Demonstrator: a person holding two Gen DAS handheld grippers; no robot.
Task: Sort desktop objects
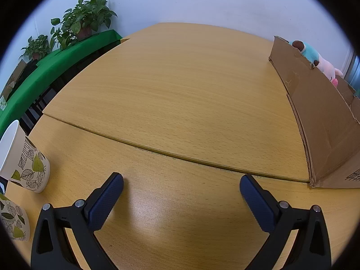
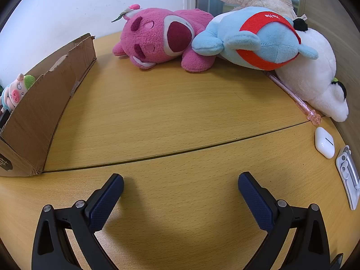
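Both my grippers, left gripper [image 1: 181, 185] and right gripper [image 2: 181, 184], gape wide and empty. A small pig plush [image 2: 15, 92] sits inside the cardboard box [image 2: 45, 103]. Right of the box, pink bear [image 2: 162, 38], blue plush [image 2: 258, 38], pen [image 2: 292, 94] and earbud case [image 2: 324, 142] await sorting. The box's interior stays mostly hidden.

Smooth wood-grain table [image 2: 180, 117], rough torn cardboard box [image 2: 45, 103], fluffy pink plush bear [image 2: 157, 42], glossy white earbud case [image 2: 324, 142]
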